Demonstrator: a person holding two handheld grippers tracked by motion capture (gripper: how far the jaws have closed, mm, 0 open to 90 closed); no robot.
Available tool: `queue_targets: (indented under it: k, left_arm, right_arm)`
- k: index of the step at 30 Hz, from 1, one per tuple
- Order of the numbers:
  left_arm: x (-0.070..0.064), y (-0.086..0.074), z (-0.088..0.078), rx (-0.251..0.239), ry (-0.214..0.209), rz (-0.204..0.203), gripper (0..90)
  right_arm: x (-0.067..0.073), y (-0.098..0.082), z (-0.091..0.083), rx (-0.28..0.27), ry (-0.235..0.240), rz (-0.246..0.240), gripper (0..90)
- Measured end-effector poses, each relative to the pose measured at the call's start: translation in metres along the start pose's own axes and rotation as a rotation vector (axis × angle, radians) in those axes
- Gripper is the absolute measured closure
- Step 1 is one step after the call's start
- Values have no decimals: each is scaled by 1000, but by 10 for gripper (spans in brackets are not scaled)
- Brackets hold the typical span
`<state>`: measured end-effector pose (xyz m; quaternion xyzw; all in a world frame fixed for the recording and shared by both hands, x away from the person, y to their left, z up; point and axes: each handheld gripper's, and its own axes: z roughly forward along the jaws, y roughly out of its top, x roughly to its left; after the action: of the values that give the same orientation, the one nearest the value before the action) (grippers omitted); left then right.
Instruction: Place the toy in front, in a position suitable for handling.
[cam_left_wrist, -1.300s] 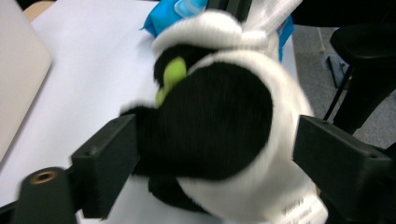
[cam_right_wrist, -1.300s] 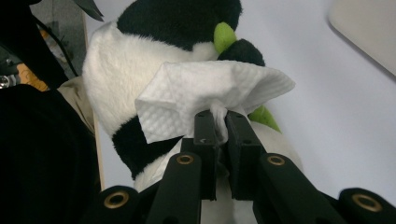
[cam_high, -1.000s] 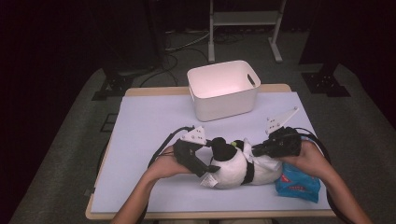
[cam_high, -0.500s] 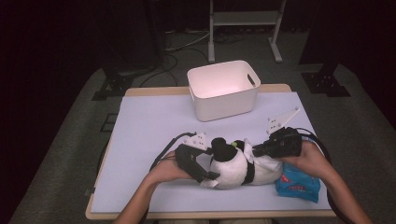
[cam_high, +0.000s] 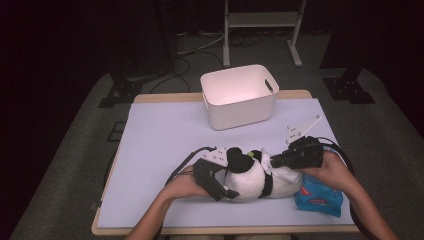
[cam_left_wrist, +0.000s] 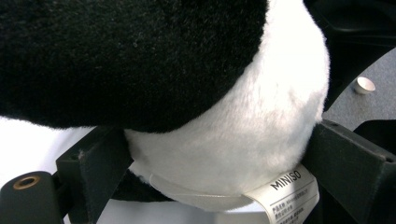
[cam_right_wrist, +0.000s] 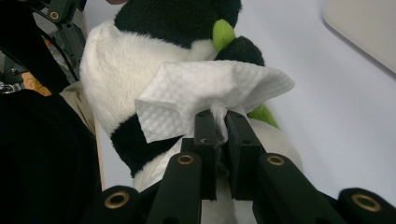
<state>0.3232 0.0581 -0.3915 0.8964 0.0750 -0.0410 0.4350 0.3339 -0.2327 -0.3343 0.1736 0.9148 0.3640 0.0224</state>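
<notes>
Black jaws of the left gripper (cam_left_wrist: 219, 186) stand spread wide around the near-left end of a plush panda (cam_left_wrist: 233, 126), one jaw on each side of its white belly; they have just been opening a little further, and whether the pads press on the fur cannot be told. A sewn-in label (cam_left_wrist: 289, 186) between the jaws reads "MINISO", with smaller print under it too fine to read.

In the right gripper view, the right gripper (cam_right_wrist: 221, 126) has its jaws pressed together on one white tissue (cam_right_wrist: 210, 91), which is pinched at its lower edge and spreads against the panda's fur beside a green patch (cam_right_wrist: 223, 33).

From above, the one panda (cam_high: 252, 175) lies on its side at the near middle of the table (cam_high: 165, 135), between the left gripper (cam_high: 220, 186) and the right gripper (cam_high: 280, 161). One blue packet (cam_high: 320, 195) lies at the near right, just beside the panda and under the right hand (cam_high: 332, 170); its red print cannot be read. One white bin (cam_high: 240, 95) stands at the far edge of the table, well apart from the rest.
</notes>
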Motion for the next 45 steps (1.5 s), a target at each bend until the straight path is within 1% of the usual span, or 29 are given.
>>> queue_targets:
  k: [2,3,4,6,8,11,13,14,16,17,19,20,22,29,32,34,37,38,41,45]
  left_arm:
    - [0,0,0,-4,7,2,94]
    - [1,-1,0,-11,11,9,113]
    - [2,-1,0,-16,8,7,131]
    - [3,-1,-2,-27,12,18,158]
    - [3,-1,-4,-32,15,18,189]
    - [4,0,-5,-35,19,25,192]
    - [5,0,-8,-33,22,28,202]
    - [5,0,-9,-30,20,29,206]
    - [6,-1,-11,-28,22,33,209]
    - [6,0,-12,-27,25,32,209]
    - [6,0,-15,-33,30,32,210]
    - [5,0,-17,-33,34,36,210]
    - [3,1,-22,-34,45,45,210]
    - [2,7,-43,-61,65,52,210]
    - [2,10,-51,-54,79,62,210]
    - [1,10,-55,-50,84,68,210]
    - [1,12,-62,-57,91,75,210]
    - [1,13,-64,-57,93,78,210]
    - [-1,16,-68,-50,98,86,210]
    - [-2,20,-71,-48,95,97,210]
  right_arm:
    - [0,0,0,1,-3,1,830]
    - [0,0,0,1,-3,1,830]
    - [0,1,0,0,-4,1,830]
    - [-1,1,1,-5,0,1,830]
    - [0,2,3,-16,12,8,830]
    - [0,4,7,-27,42,10,832]
    - [0,6,11,-35,51,12,834]
    - [-1,7,11,-35,54,4,834]
    - [0,8,13,-50,67,15,836]
    - [0,10,15,-56,75,12,837]
    - [0,12,16,-59,75,10,837]
    - [1,13,17,-64,82,14,837]
    - [1,16,19,-59,86,5,839]
    - [2,25,24,-98,103,-5,843]
    - [2,29,26,-121,122,3,847]
    - [2,32,28,-127,124,-6,847]
    - [2,35,29,-139,132,-8,848]
    - [2,36,30,-147,137,-3,848]
    - [3,38,30,-157,145,-8,850]
    - [4,38,29,-166,153,-9,850]
